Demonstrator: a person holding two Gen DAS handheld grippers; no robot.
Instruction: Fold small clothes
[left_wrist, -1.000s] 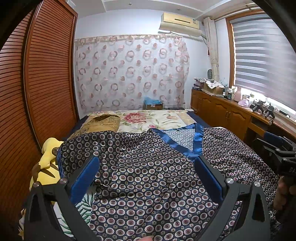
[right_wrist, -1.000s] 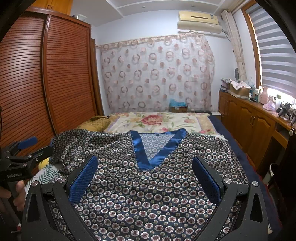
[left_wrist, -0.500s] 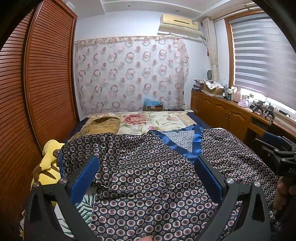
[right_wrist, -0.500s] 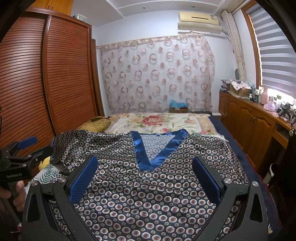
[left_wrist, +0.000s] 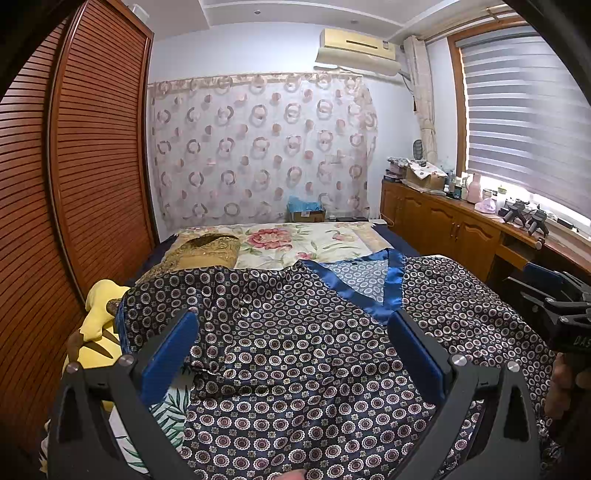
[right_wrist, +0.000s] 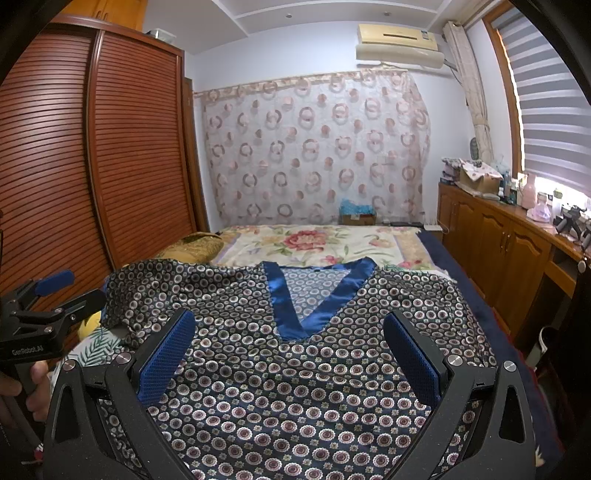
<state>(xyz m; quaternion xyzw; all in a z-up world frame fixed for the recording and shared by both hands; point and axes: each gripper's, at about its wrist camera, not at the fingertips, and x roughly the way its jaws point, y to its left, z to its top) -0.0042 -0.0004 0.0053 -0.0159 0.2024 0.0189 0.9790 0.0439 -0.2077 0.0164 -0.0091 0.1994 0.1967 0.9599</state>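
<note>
While both sets of blue pads stand spread wide and grip nothing, the left gripper (left_wrist: 291, 354) and the right gripper (right_wrist: 290, 354) hover above the patterned top (right_wrist: 295, 387), which lies flat, face up, on the bed (right_wrist: 317, 243). Its blue V-neckline (right_wrist: 310, 299) points toward 6 o'clock, with 1 sleeve (left_wrist: 162, 302) bunched out at 9 o'clock beside a yellow plush toy (left_wrist: 98, 325).

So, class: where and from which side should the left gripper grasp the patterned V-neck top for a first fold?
Judging by its pose: the left sleeve, bunched and raised beside the flat patterned V-neck top. Bring the open left gripper in from the left.
</note>
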